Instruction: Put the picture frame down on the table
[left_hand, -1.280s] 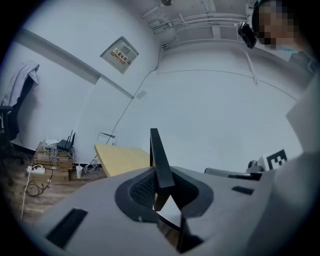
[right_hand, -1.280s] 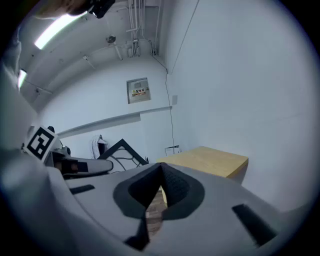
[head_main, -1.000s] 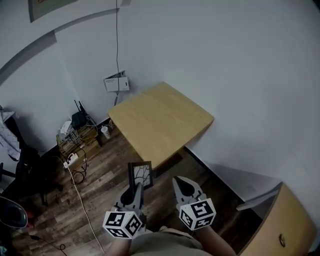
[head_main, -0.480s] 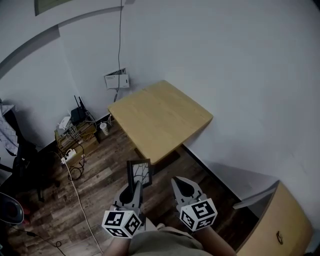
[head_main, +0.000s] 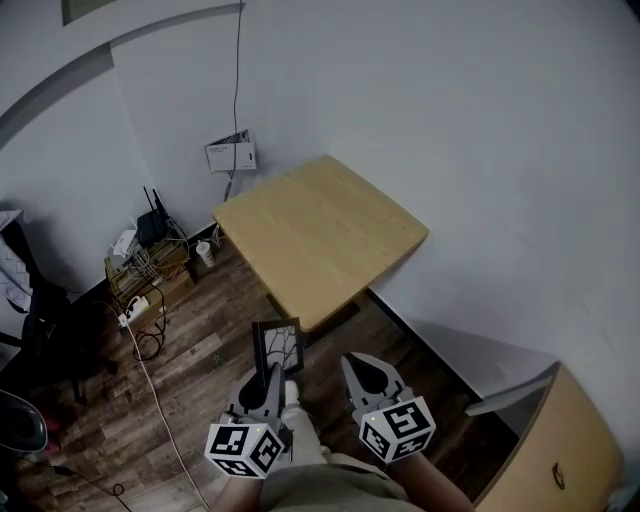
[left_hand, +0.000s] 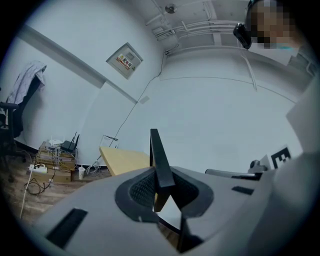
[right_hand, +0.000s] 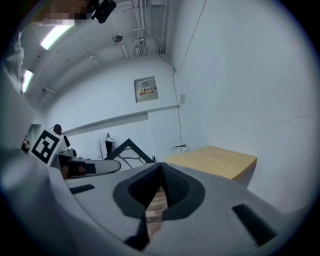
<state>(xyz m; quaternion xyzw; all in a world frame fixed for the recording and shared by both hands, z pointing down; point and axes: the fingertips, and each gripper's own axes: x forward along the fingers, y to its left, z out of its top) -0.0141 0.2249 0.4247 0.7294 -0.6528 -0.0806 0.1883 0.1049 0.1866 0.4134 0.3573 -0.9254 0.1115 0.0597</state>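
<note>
A small dark picture frame (head_main: 279, 346) with a pale branch drawing stands upright in my left gripper (head_main: 272, 376), which is shut on its lower edge. In the left gripper view the frame's dark edge (left_hand: 158, 162) rises between the pads. My right gripper (head_main: 353, 364) hangs beside it, shut and holding nothing; its pads meet at the tips (right_hand: 159, 167). From the right gripper view the frame (right_hand: 128, 150) shows to the left. The light wooden table (head_main: 320, 235) lies ahead of both grippers, over the wooden floor, and nothing rests on it.
A white box (head_main: 231, 156) hangs on the wall behind the table. A router, cables and a cup (head_main: 205, 255) crowd the floor at the table's left. A dark chair (head_main: 35, 335) stands at far left, and a wooden cabinet (head_main: 565, 450) at lower right.
Both grippers and the frame keep the same pose. A pale shoe has come into view below, between the grippers.
</note>
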